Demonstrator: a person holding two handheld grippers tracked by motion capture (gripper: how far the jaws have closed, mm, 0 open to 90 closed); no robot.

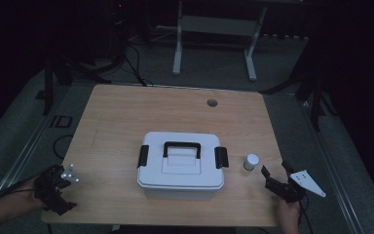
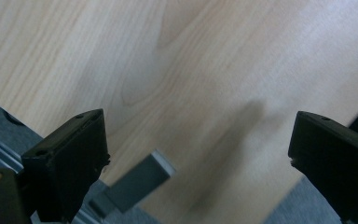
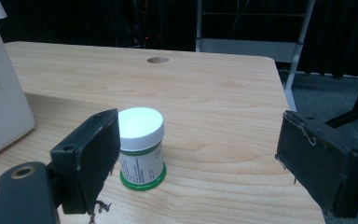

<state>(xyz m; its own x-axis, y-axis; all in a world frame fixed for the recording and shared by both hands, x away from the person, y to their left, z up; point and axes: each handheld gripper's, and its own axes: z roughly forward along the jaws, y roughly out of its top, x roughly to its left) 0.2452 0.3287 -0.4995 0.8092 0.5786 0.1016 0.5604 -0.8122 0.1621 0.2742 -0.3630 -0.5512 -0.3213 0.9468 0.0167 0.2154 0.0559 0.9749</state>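
Both grippers wide and empty; nothing handled yet, as far as you can judge.

Your right gripper [image 1: 277, 175] hovers by the bench's right edge, jaws spread, with the small white-capped jar [image 3: 141, 148] standing upright just ahead of it, untouched. Your left gripper [image 1: 53, 187] sits at the near left corner, jaws equally wide over bare wood. The white lidded box [image 1: 181, 165], black handle down and latches closed, rests mid-bench toward the near edge. The bench [image 1: 126, 112] is pale wood with a cable hole near its far edge; the room beyond is dark, grey-floored.
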